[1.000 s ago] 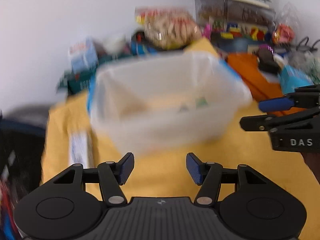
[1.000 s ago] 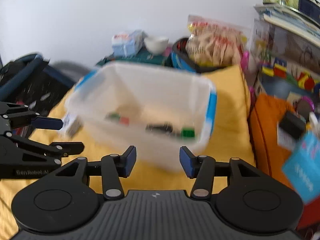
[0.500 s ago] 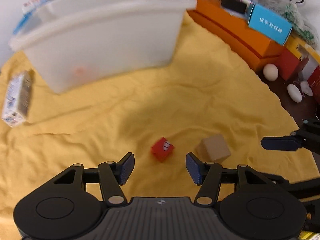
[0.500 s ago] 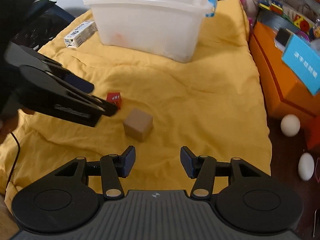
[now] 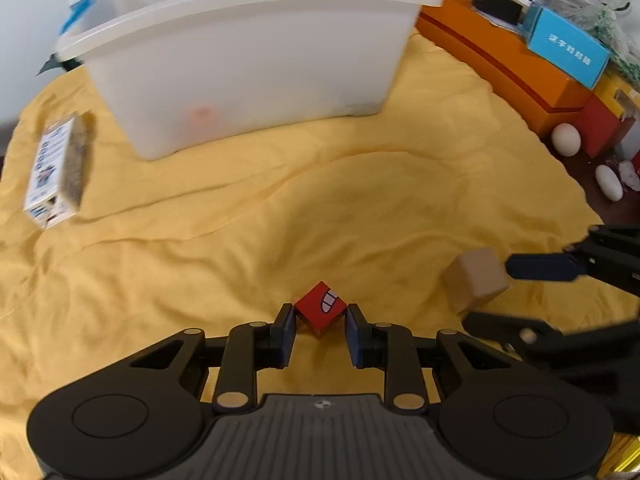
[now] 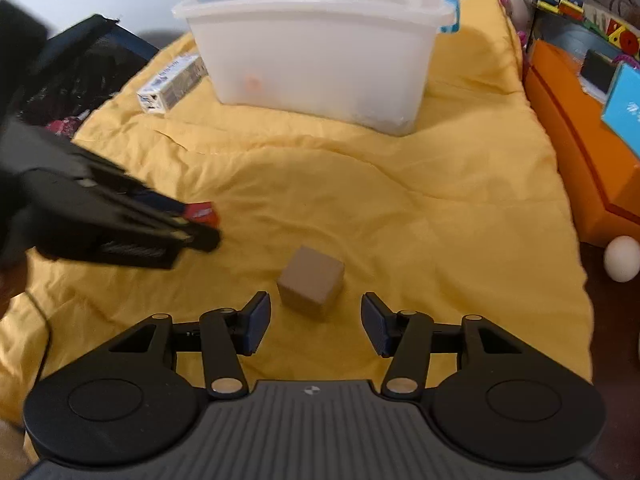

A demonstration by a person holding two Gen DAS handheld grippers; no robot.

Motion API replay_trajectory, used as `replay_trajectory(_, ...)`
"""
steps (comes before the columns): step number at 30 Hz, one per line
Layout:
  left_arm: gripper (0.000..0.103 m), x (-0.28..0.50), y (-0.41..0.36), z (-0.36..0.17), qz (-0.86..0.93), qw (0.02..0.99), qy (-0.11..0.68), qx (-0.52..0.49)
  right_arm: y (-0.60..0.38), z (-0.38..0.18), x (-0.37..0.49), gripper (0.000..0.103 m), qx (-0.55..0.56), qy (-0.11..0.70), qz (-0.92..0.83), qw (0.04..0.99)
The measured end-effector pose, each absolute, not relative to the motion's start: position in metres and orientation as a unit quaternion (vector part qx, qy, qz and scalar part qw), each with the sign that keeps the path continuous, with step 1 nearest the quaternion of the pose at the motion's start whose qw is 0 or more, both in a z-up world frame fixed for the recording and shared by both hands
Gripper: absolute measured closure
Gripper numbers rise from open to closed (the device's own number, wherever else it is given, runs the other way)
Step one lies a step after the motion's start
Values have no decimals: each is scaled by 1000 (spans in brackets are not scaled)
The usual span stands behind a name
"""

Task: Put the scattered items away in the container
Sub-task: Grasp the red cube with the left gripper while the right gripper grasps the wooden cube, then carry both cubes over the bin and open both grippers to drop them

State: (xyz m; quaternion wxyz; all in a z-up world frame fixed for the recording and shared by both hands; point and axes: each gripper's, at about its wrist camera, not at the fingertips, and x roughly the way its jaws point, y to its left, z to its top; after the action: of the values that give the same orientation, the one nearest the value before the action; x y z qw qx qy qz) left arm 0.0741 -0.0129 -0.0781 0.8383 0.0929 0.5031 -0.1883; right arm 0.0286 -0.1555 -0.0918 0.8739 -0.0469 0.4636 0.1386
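Here, on a rumpled yellow cloth [image 5: 360, 200], the left gripper [image 5: 319, 322] is closing its jaws around a small red cube [image 5: 321, 307], the pads touching or all but touching its sides. The right gripper [image 6: 315, 317] hangs with fingers spread and nothing grasped, a tan cube [image 6: 311, 281] lying just ahead between its tips. In the right wrist view the translucent white container [image 6: 320, 44] stands at twelve o'clock, a small carton [image 6: 172, 84] beside it at ten o'clock.
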Motion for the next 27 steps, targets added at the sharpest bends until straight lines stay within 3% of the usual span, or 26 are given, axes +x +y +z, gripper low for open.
replay_trajectory(3, 73, 71, -6, -78, -179, 840, 504, 87, -154, -101, 35, 50, -43, 470, 127, 872)
replay_trajectory(6, 73, 67, -2, -79, -180, 842, 501, 87, -153, -101, 36, 64, -53, 464, 136, 874)
replay_trajectory(16, 73, 67, -4, -49, -197, 859, 465, 91, -153, -78, 35, 65, -69, 444, 133, 884)
replay_trajectory(27, 73, 103, -1, 29, -194, 900, 383, 71, -157, 4, 75, 65, -87, 350, 136, 923)
